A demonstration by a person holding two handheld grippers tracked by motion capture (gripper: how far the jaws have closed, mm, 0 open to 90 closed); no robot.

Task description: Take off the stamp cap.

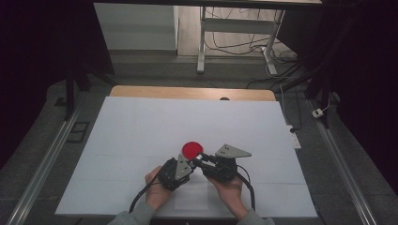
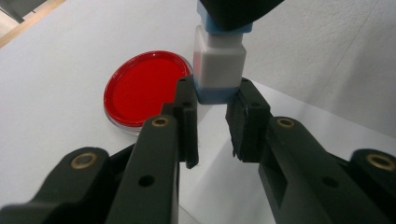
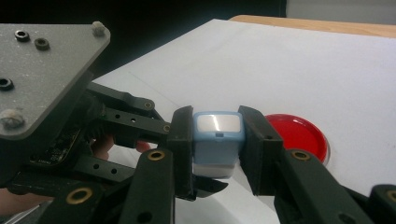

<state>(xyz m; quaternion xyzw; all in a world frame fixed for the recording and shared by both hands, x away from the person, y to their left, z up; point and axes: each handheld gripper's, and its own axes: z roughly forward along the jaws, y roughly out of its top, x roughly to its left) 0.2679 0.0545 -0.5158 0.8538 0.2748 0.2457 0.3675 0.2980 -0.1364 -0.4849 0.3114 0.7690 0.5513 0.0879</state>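
Small white box with blue ends sat at frame center, clamped between right gripper and left gripper, one end each, beside red dish on worktop.

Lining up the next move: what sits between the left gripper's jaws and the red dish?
Nothing: in the left gripper view bare white table runs from the left gripper, jaws closed on the white-and-blue block, to the red dish.

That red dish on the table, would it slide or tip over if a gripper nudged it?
The red dish looks flat, low and wide, so it would probably slide rather than tip. Its rim looks like clear, glossy plastic, so likely light, stiff and somewhat slippery on the smooth white table.
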